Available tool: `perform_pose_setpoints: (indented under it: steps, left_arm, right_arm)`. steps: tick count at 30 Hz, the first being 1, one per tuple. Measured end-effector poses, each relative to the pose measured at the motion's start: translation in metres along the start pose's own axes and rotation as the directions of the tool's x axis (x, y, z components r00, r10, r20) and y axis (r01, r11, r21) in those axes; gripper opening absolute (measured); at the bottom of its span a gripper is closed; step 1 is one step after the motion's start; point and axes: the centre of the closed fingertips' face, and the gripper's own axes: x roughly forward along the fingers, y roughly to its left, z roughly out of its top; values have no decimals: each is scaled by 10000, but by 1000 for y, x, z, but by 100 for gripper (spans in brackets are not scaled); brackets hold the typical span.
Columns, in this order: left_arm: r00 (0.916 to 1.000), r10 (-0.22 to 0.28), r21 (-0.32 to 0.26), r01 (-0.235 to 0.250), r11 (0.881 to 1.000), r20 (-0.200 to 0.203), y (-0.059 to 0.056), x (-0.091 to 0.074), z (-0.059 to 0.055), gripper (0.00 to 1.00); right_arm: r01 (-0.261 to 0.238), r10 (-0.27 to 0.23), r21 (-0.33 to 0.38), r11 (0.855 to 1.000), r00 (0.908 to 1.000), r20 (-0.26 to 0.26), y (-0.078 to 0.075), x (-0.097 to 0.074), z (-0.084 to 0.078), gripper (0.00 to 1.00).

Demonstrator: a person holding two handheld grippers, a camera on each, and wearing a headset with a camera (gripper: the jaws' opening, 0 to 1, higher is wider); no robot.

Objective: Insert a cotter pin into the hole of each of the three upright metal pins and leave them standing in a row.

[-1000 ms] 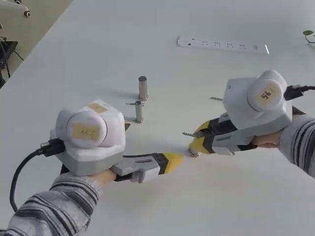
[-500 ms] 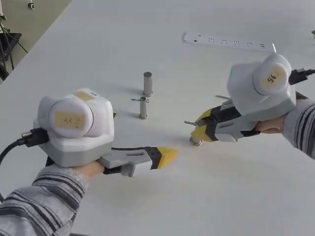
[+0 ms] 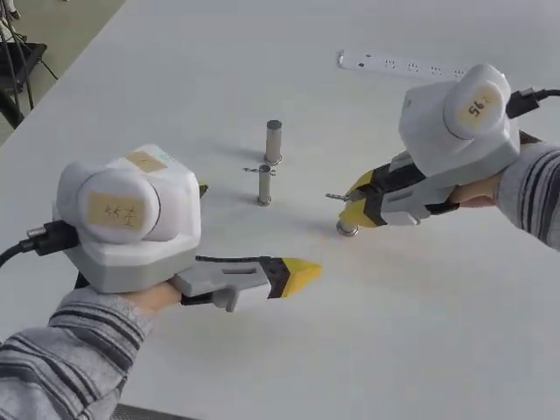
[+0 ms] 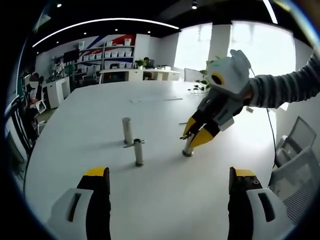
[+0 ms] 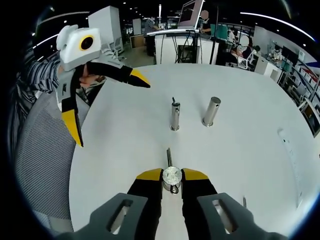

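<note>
**A:** What's on the left?

**B:** The left tongs [image 3: 302, 273], held in a hand with a striped sleeve. They hover low over the near part of the tabletop [image 3: 420, 332], yellow tips pointing right. In the left gripper view the two jaws stand wide apart with nothing between them.

**A:** And past the tips?

**B:** Two pins stand upright, near each other but not touching. The bare pin [image 3: 274, 142] is the farther one, and its top is plain. The middle pin [image 3: 264, 185] stands just in front of it. A cotter [image 3: 255, 171] crosses its top and sticks out to the left.

**A:** Where's the last one?

**B:** The third pin [image 3: 347, 228] stands to the right of those two, well apart, with its base on the tabletop. The three don't line up straight: the first two run away from the person, and this one sits off to the side.

**A:** Is anything holding it?

**B:** Yes, the right tongs [image 3: 354, 213] come in from the right and are clamped on its upper part. In the right gripper view the yellow jaws press on either side of its round top.

**A:** Does it have a cotter?

**B:** The second cotter [image 3: 336, 197] juts out to the left from the top of that pin, between the jaws. The right gripper view shows a thin leg beyond the pin and a loop on the near side, so it lies across the top. Whether it is fully seated I can't tell.

**A:** Anything further right?

**B:** A white strip [image 3: 398, 64] of sockets lies flat at the far side of the tabletop, well apart from the pins.
</note>
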Motion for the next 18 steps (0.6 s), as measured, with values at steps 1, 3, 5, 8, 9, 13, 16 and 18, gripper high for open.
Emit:
perform_pose_setpoints:
  steps: [1, 3, 5, 8, 9, 13, 16, 18]
  left_arm:
    - [10000, -20, -21, 20, 10000, 14, 0, -1, 0, 99]
    - [10000, -8, -11, 8, 10000, 25, 1, -1, -1, 99]
    - [10000, -1, -14, 1, 10000, -6, 2, -1, -2, 98]
    - [10000, -28, -74, 28, 10000, -10, 2, -1, -3, 98]
    - [10000, -33, -78, 33, 10000, -17, 3, -1, -4, 98]
    - [10000, -54, -123, 53, 9999, -81, 3, 0, -6, 98]
    - [9999, -78, -144, 77, 9999, -72, 2, 1, -6, 98]
    - [9999, -124, -115, 124, 9999, -61, 1, 2, -6, 98]
  right_arm:
    - [-10, 10, -6, 10000, 10000, -8, -4, 1, 0, 9]
    - [-22, 21, -31, 10000, 10000, -41, -7, 3, 0, 9]
    - [-13, 12, -121, 9999, 10000, -89, -9, 4, 1, 9]
    - [-41, 39, -144, 9999, 9999, -142, -17, 7, 0, 9]
    - [-67, 64, -187, 9998, 9999, -147, -16, 7, 1, 9]
    - [-116, 110, -260, 9996, 9997, -223, -18, 9, 0, 9]
    - [-155, 151, -237, 9996, 9997, -175, -18, 11, 1, 9]
    - [-183, 178, -255, 9995, 9997, -169, -18, 11, 2, 9]
